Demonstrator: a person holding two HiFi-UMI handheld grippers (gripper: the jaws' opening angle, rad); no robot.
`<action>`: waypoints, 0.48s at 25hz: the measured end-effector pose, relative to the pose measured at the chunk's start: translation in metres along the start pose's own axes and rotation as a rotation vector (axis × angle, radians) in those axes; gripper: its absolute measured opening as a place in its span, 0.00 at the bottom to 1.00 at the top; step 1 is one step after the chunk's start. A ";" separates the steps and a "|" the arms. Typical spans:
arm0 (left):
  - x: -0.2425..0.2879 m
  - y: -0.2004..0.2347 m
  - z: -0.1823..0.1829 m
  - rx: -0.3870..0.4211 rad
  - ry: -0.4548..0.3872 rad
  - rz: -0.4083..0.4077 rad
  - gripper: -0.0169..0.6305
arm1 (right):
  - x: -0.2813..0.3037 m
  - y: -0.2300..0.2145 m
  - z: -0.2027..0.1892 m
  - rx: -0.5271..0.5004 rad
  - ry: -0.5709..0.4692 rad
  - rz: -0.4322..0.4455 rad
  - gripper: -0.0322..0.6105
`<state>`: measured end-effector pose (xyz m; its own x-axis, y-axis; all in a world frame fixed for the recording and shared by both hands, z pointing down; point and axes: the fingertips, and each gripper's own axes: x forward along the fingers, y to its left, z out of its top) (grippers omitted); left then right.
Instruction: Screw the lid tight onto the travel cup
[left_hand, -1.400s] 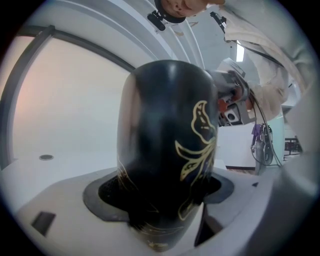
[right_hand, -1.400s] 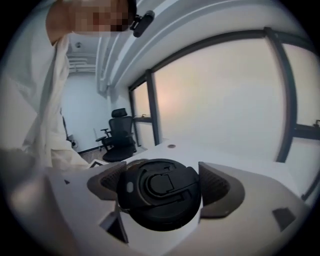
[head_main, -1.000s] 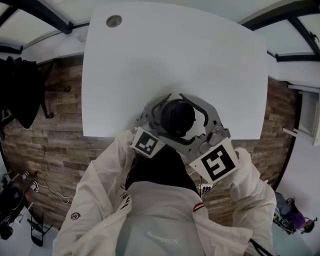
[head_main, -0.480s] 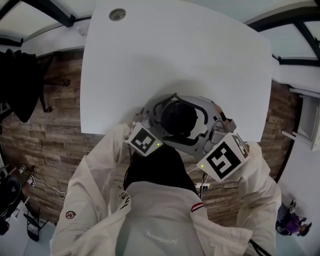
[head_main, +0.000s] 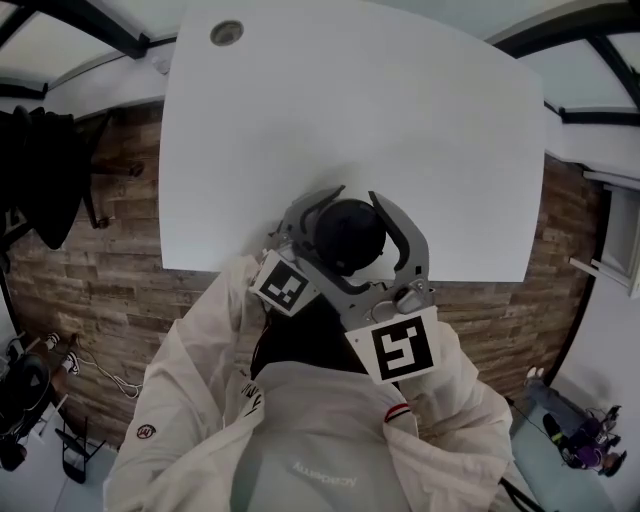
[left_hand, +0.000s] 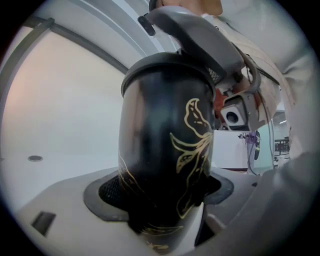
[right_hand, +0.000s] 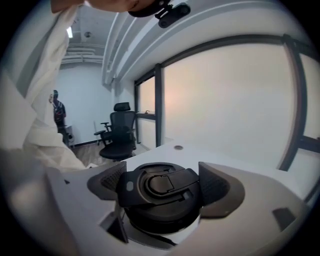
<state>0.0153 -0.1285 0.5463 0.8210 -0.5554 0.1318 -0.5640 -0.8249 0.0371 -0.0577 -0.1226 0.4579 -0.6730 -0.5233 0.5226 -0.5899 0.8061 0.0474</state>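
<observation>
**A:** Where does the travel cup (left_hand: 165, 150) sit for the next twist?

**B:** It is upright, over the near edge of the white table (head_main: 350, 100), with its long axis running top to bottom. The left gripper (left_hand: 162, 194) comes at the cup's lower body from the side, almost level. Its jaws stand wide and are clamped on the cup, one pad on either flank.

**A:** And the lid (right_hand: 160, 192)?

**B:** It is on top of the cup. The right gripper (right_hand: 162, 186) reaches over from the person's side of the cup, tilted downward, with its pads closed against the lid's rim on both sides. The turn therefore goes about the cup's own long axis. The right hand is the one placed to turn, and the left only has to keep the cup from spinning.

**A:** Is the lid fully home?

**B:** No view shows how far the thread has run. Judging by the two grips, tightening seems to be under way.

**A:** What differs from a second earlier?

**B:** In the head view the right gripper's marker cube (head_main: 403, 347) sat out to the right of the cup. Now it lies closer to the person, nearly straight behind the cup, and the jaws have swung round the lid with it. The left gripper's cube (head_main: 290, 285) and the cup are where they were.
</observation>
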 end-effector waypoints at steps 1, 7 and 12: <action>0.001 0.000 0.000 0.002 0.000 0.011 0.66 | -0.001 -0.004 0.001 0.028 -0.014 -0.066 0.75; -0.006 -0.006 -0.021 0.012 0.172 0.001 0.66 | -0.005 -0.012 0.009 0.176 -0.134 -0.281 0.75; -0.003 -0.010 -0.016 0.007 0.132 -0.053 0.66 | -0.023 -0.003 0.017 0.213 -0.265 0.090 0.75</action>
<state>0.0169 -0.1172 0.5616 0.8305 -0.4929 0.2594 -0.5192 -0.8537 0.0401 -0.0480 -0.1174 0.4309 -0.8022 -0.5292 0.2763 -0.5843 0.7909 -0.1816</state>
